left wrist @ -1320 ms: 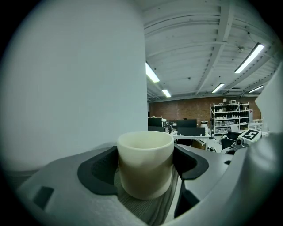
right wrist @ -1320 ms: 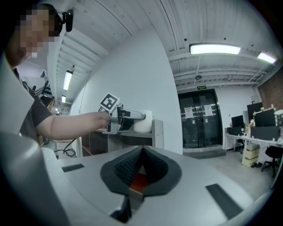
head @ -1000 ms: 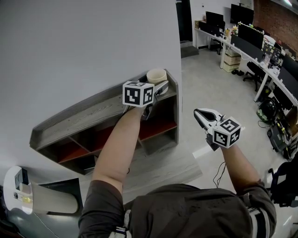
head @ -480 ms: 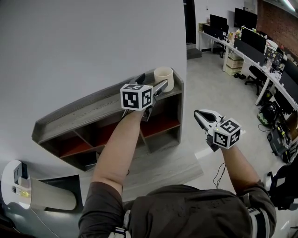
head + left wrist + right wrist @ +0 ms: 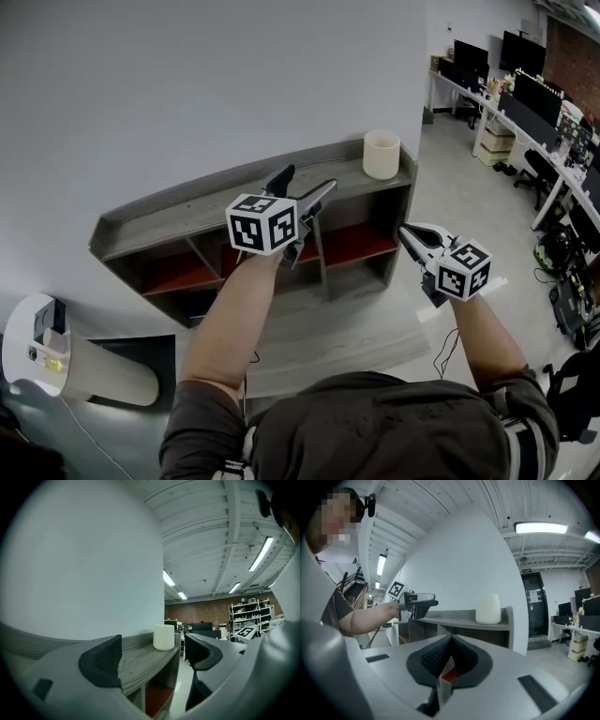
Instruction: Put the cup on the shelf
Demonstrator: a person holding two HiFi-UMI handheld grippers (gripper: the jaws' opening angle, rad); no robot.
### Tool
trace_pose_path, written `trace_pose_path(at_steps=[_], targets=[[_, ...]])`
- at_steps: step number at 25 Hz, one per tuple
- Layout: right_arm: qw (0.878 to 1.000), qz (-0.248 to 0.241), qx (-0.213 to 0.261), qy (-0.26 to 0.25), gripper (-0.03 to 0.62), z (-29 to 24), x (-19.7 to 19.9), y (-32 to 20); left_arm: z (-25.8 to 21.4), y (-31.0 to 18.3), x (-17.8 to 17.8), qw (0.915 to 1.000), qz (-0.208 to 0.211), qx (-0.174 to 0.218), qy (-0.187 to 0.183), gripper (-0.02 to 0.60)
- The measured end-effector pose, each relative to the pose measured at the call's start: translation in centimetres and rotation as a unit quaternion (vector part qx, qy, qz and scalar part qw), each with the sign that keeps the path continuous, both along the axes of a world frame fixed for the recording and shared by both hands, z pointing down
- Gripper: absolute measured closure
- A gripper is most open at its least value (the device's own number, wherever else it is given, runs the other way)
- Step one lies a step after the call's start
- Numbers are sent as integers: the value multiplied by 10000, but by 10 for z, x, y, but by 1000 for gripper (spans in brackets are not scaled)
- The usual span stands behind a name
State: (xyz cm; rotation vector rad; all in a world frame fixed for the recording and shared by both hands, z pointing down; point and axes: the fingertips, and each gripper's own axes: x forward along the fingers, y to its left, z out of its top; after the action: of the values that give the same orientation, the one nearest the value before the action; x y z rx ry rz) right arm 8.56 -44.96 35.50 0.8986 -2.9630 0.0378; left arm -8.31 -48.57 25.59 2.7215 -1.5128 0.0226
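A cream cup [image 5: 382,155] stands upright at the right end of the top of the grey wooden shelf [image 5: 216,211]; it shows also as the cup [image 5: 163,637] and the cup [image 5: 488,608]. My left gripper [image 5: 305,184] is open and empty, drawn back from the cup over the shelf's middle; in its own view its dark pads [image 5: 101,661] stand wide apart with the cup far ahead between them. My right gripper [image 5: 410,233] hangs shut in front of the shelf's right end, its pads [image 5: 440,654] pressed together with nothing in them.
The shelf [image 5: 459,619] stands against a grey wall and has red-backed lower compartments [image 5: 352,241]. Office desks with monitors and chairs [image 5: 525,112] line the right side. A white machine [image 5: 37,361] sits at the lower left. Grey floor lies before the shelf.
The left gripper has pulled back left from the cup, which stays on the shelf's right end. The head view has shifted, moving the shelf rightward in frame. The right gripper holds its place.
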Motion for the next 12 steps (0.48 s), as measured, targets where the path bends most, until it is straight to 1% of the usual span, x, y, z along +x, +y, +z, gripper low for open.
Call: trace_pose_path(at_steps=[3, 7, 9, 10, 11, 12], targets=[[9999, -148, -6, -35, 602, -1, -37, 10, 4, 33, -38, 9999, 14, 4, 130, 169], [9993, -359, -19, -39, 602, 0, -90, 28, 22, 78, -87, 9997, 20, -90, 221, 172], [9989, -473, -42, -38, 603, 1, -117, 37, 29, 99, -114, 9995, -31, -106, 293, 188], [9986, -530, -57, -38, 602, 2, -131, 42, 32, 109, -129, 9993, -80, -108, 349, 221], [9982, -589, -69, -35, 603, 3, -144, 47, 36, 119, -143, 9990, -134, -111, 413, 295], [9979, -649, -79, -30, 603, 4, -157, 52, 39, 129, -156, 9986, -182, -115, 475, 338]])
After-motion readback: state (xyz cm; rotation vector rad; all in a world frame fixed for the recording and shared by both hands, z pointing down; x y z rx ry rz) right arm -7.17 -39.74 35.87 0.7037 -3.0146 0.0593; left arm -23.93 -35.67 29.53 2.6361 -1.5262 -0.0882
